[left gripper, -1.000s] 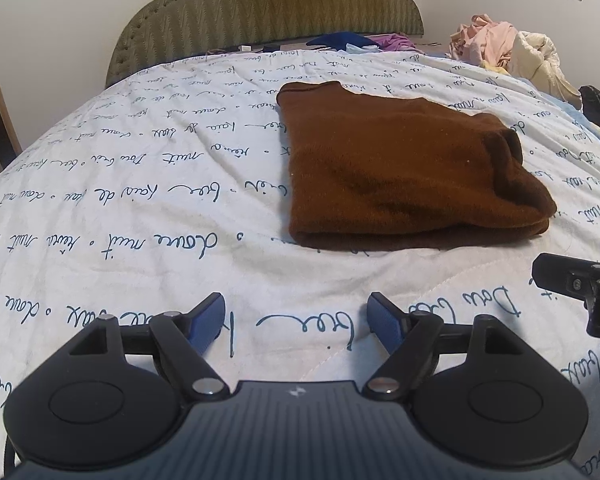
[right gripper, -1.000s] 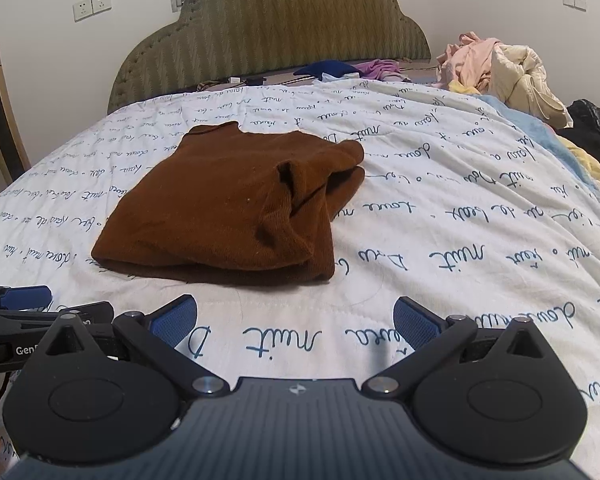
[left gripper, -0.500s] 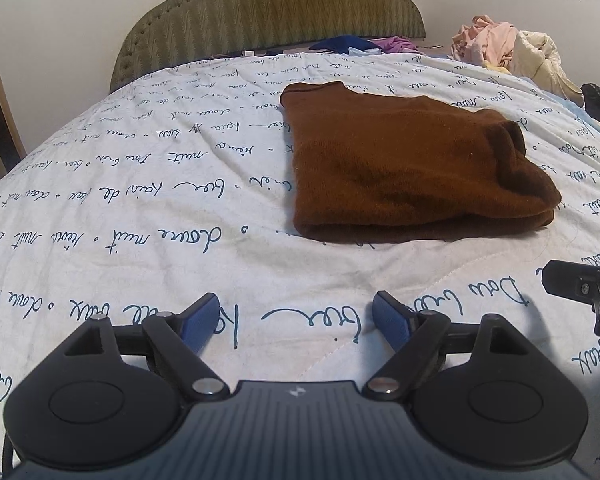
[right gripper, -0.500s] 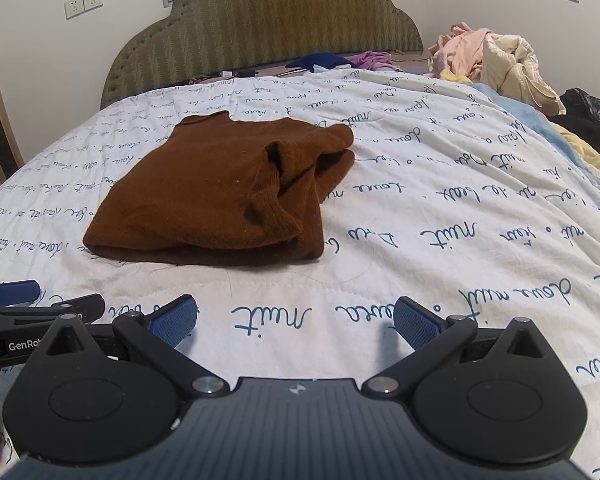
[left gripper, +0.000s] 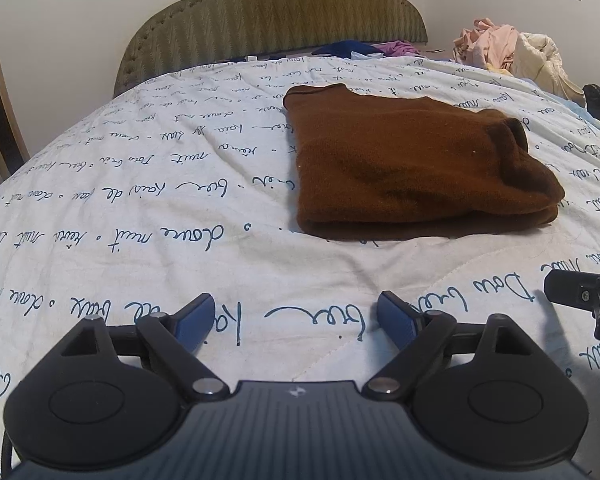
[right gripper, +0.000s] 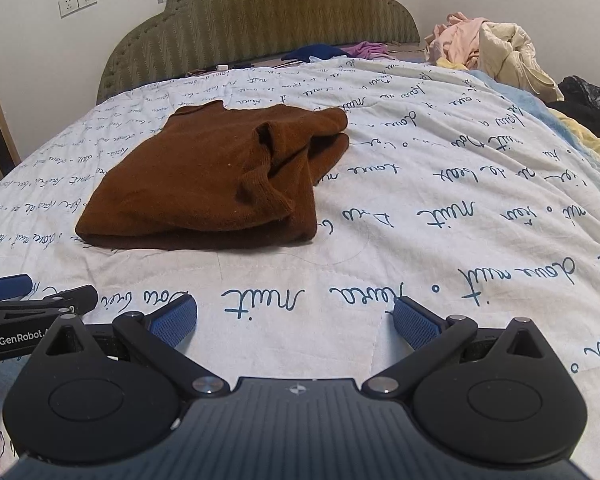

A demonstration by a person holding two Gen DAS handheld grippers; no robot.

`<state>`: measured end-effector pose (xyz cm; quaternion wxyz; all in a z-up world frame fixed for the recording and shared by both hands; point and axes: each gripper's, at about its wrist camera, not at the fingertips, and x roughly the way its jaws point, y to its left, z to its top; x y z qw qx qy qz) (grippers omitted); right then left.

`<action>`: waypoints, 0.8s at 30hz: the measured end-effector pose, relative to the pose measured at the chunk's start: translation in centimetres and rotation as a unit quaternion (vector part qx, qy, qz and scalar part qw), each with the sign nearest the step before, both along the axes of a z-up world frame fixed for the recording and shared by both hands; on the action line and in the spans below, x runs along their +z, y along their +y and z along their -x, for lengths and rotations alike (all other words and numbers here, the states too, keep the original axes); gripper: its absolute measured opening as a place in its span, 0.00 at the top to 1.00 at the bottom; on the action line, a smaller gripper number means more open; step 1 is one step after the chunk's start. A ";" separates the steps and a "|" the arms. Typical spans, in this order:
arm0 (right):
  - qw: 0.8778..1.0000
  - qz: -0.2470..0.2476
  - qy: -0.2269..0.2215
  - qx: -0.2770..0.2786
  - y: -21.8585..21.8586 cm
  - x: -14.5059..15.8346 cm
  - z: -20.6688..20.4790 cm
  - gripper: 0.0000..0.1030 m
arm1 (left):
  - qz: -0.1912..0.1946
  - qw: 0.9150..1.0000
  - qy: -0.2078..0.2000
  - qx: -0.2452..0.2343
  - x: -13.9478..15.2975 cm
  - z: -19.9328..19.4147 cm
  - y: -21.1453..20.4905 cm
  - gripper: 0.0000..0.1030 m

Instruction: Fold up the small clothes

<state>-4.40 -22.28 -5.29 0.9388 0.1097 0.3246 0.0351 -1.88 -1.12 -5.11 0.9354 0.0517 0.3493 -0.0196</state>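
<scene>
We note a brown knit sweater (left gripper: 412,164) lying folded on the bed's quilt (left gripper: 140,200), which is white with blue handwritten script printed across it. The garment sits in the middle of the bed, well apart from both claws. From the left wrist view it lies far and to the right; from the right wrist view it lies far and to the left. Its layers are stacked flat, with the thick folded edge toward us and a cuff or neck opening gaping on its right side (right gripper: 276,148).

Left claw (left gripper: 296,318): jaws opening, blue pads spread wide, nothing between them but bare quilt. It hovers just over the near part of the bed and touches no cloth.

Right claw (right gripper: 296,320): jaws stand wide apart, blue pads clear of everything, only quilt visible between them. It holds nothing.

Each claw shows at the edge of the other's view: the right one at the right border of the left wrist view, the left one at the left border of the right wrist view, so we record them as side by side, near each other.

Far end of the bed: an olive padded headboard (right gripper: 260,20). Dark blue and purple garments (right gripper: 332,51) lie at its foot. At far right sits a heap of pink and cream clothes (right gripper: 488,48).
</scene>
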 end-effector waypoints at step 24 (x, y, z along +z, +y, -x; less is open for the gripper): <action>0.993 -0.110 -0.018 0.030 -4.6 2.6 -9.7 0.06 | 0.011 1.000 -0.028 -0.006 4.8 -5.3 1.7 0.11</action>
